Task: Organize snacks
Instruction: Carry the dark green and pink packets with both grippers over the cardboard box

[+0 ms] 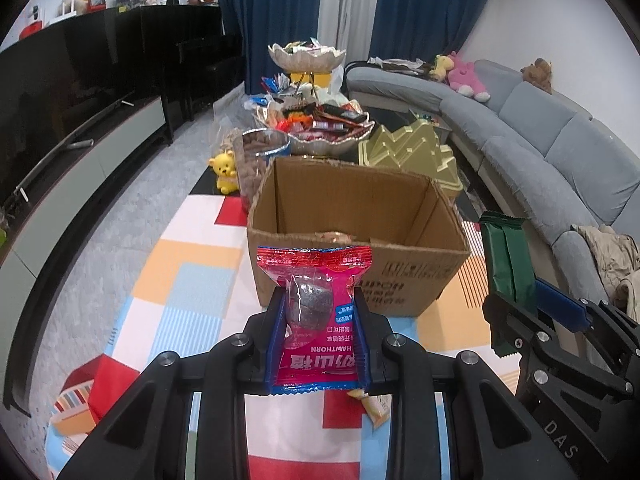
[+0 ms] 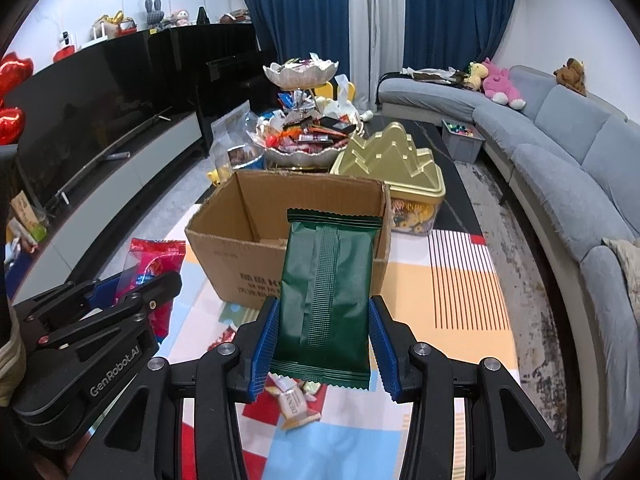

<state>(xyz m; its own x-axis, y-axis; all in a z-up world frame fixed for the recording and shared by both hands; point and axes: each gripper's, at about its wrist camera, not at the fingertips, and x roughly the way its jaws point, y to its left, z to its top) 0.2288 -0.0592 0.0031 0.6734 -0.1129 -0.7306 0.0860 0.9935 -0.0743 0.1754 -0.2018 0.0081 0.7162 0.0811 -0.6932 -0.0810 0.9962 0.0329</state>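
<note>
Your left gripper (image 1: 320,336) is clamped on the red hawthorn packet (image 1: 316,300), and your right gripper (image 2: 322,340) is clamped on the green packet (image 2: 328,292); each packet stands with its long axis running away along the fingers. The open cardboard box (image 2: 224,248) sits on the bench straight ahead of and below both grippers, just beyond the packet tips. The left gripper looks slightly nearer its front wall. Loose sweets (image 2: 296,404) lie beneath your grippers.

Grey sofa (image 2: 560,148), plush toys (image 2: 500,84), maybe television (image 2: 100,100).
</note>
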